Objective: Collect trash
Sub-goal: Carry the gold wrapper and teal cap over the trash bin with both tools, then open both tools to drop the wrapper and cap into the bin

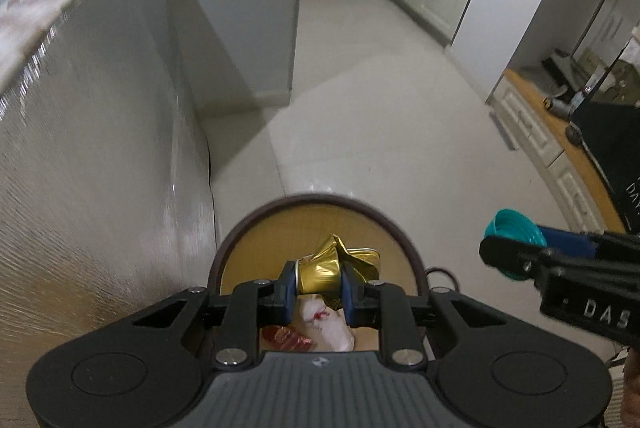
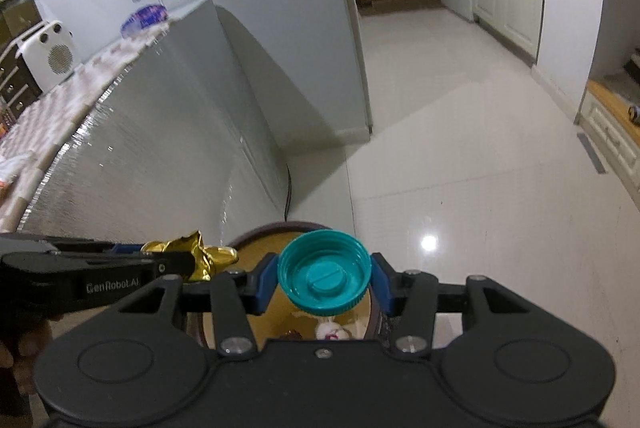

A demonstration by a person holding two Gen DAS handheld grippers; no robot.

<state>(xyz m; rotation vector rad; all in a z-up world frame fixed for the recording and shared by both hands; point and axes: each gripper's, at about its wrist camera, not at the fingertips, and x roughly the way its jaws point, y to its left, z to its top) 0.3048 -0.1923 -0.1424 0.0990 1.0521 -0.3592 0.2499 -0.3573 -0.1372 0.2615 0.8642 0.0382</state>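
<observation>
While over bin (image 1: pixel 236 248): left gripper (image 1: pixel 318 282) clamped on gold wrapper (image 1: pixel 336 264), right gripper (image 2: pixel 324 278) clamped on teal cap (image 2: pixel 324 274); tissue (image 1: pixel 328 324) and red scrap (image 1: pixel 286 338) in bin, below jaws

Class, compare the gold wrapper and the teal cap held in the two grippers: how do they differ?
The gold wrapper is crumpled, shiny foil; the teal cap is a rigid, round, ridged plastic lid. The left gripper pinches the wrapper narrowly, while the right gripper spans the wider cap. Both hang over the open bin.
</observation>
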